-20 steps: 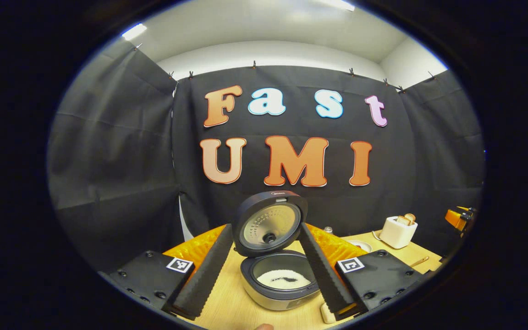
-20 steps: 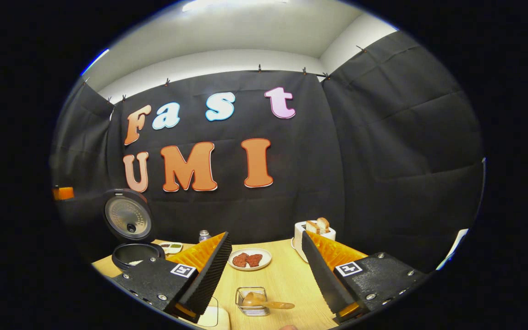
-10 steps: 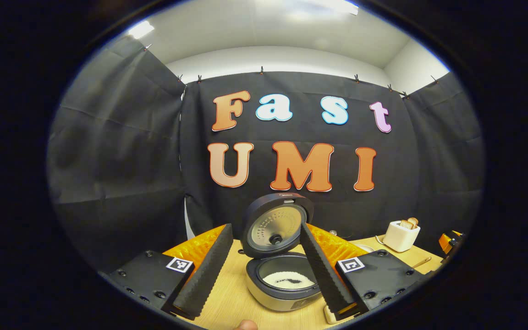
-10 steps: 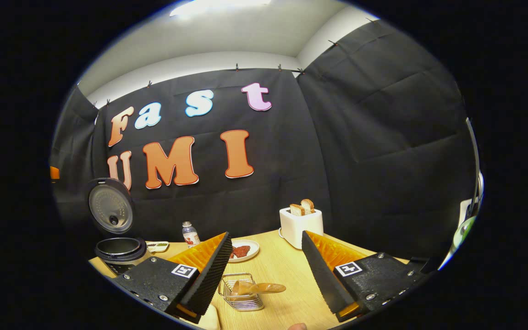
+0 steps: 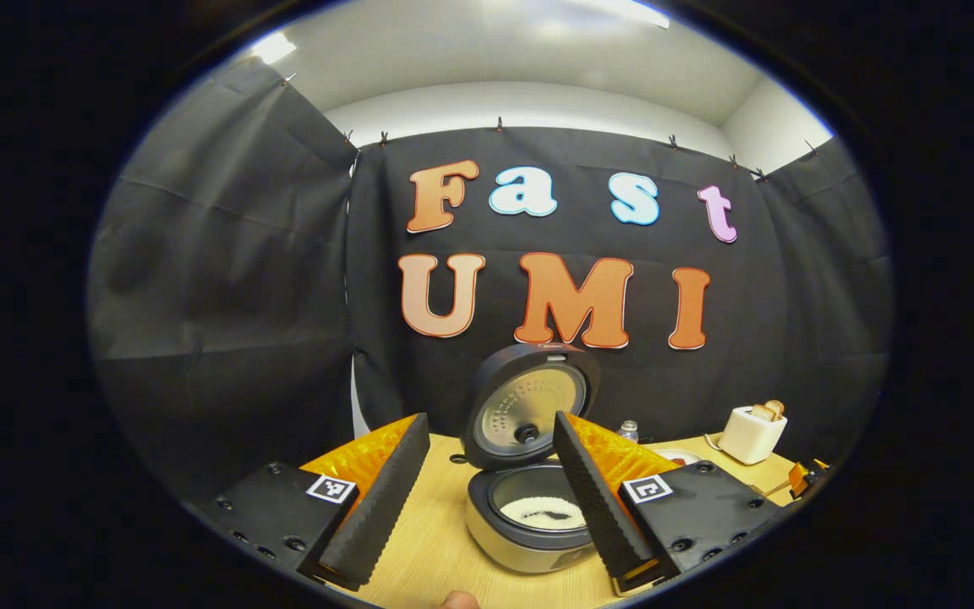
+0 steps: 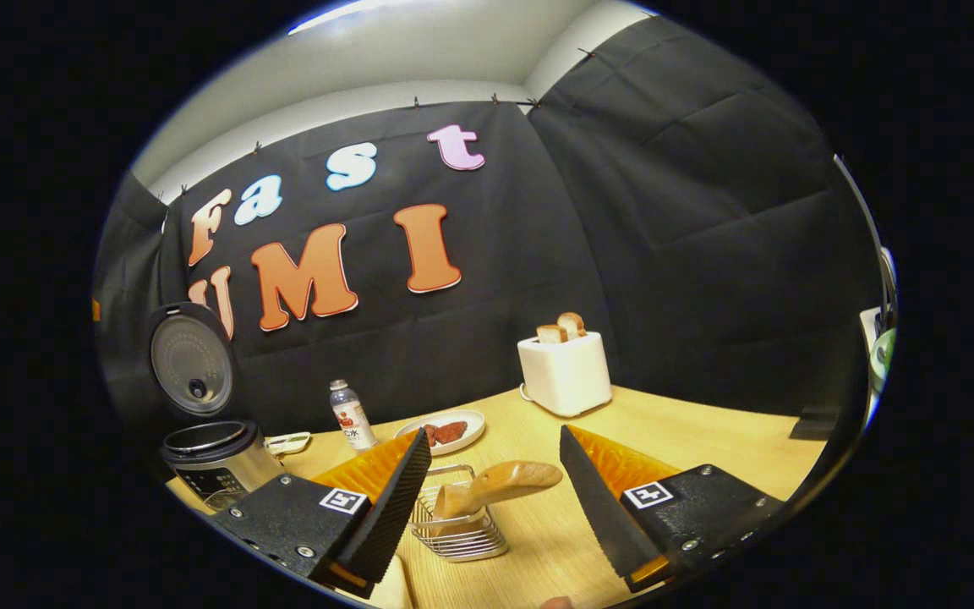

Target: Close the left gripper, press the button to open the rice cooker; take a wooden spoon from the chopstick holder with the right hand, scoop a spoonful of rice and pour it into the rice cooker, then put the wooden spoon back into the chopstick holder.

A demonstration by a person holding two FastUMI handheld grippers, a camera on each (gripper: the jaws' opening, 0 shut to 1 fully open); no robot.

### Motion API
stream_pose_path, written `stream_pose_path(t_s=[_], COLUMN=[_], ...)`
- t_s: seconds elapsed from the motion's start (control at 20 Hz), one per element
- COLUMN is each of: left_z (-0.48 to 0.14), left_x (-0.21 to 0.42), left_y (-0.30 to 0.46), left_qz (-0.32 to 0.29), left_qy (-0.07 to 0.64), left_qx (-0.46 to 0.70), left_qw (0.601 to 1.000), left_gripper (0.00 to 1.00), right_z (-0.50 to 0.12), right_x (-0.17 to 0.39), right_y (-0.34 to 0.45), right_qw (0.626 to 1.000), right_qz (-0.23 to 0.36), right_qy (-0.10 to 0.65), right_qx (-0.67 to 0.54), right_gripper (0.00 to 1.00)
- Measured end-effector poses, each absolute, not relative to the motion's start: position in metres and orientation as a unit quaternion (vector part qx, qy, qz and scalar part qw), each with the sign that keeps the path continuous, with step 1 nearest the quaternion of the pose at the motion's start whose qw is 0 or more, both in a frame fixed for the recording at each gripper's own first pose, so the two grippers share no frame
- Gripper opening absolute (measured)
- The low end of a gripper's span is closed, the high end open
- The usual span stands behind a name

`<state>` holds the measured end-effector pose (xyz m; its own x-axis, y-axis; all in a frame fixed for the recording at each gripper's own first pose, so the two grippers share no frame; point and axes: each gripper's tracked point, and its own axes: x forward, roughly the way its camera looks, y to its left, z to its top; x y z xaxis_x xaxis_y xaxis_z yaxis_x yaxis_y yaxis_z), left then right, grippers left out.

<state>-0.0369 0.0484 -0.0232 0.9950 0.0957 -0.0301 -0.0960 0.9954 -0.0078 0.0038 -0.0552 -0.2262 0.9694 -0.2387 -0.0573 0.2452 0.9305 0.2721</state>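
Observation:
The rice cooker [image 5: 529, 516] stands with its lid [image 5: 533, 406] raised, and white rice lies in its pot. My left gripper [image 5: 487, 499] is open, its fingers either side of the cooker and short of it. In the right gripper view the cooker [image 6: 215, 452] is at the far left. A wire chopstick holder [image 6: 457, 529] sits on the table with a wooden spoon [image 6: 495, 486] leaning out of it, handle pointing right. My right gripper [image 6: 491, 516] is open, with the holder and spoon between its fingers, not touched.
A white toaster [image 6: 565, 370] with bread stands at the back. A plate of reddish food [image 6: 445, 431], a small bottle [image 6: 350, 416] and a small dish [image 6: 288, 441] sit near the wall. The wooden table [image 6: 690, 431] runs to the right.
The right gripper has dropped and come closer to the holder, so the spoon now sits larger between its fingers. The left gripper has drifted left, leaving the cooker further right in its view.

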Motion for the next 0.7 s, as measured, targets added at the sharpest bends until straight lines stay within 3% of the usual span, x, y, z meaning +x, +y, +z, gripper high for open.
stream_pose_path(t_s=[0.05,0.25,0.3,0.45,0.5,0.55,0.6,0.7], left_z=[-0.026,-0.045,-0.049,-0.06,-0.064,-0.067,-0.072,-0.076], left_x=[-0.034,-0.023,-0.02,-0.011,-0.008,-0.005,-0.004,0.001], left_y=[0.049,0.054,0.057,0.059,0.06,0.059,0.058,0.058], left_qz=[0.049,0.055,0.059,0.062,0.063,0.064,0.063,0.062], left_qy=[0.017,0.035,0.04,0.05,0.053,0.057,0.062,0.068], left_qx=[-0.003,0.0,0.0,-0.005,-0.008,-0.01,-0.012,-0.013], left_qw=[0.999,0.998,0.997,0.997,0.997,0.996,0.996,0.996], left_gripper=[1.0,1.0,0.99,0.99,0.99,0.98,0.99,1.0], right_z=[-0.235,-0.259,-0.265,-0.264,-0.261,-0.261,-0.26,-0.256], right_x=[0.007,0.02,0.024,0.027,0.029,0.03,0.034,0.038], right_y=[-0.053,-0.046,-0.045,-0.041,-0.035,-0.033,-0.034,-0.033], right_qw=[0.981,0.969,0.966,0.961,0.96,0.958,0.956,0.953], right_qz=[-0.121,-0.117,-0.118,-0.11,-0.098,-0.098,-0.096,-0.098], right_qy=[0.02,0.052,0.062,0.058,0.055,0.055,0.051,0.047], right_qx=[0.153,0.213,0.22,0.247,0.255,0.264,0.271,0.283], right_gripper=[1.0,0.88,0.77,0.57,0.45,0.42,0.23,0.14])
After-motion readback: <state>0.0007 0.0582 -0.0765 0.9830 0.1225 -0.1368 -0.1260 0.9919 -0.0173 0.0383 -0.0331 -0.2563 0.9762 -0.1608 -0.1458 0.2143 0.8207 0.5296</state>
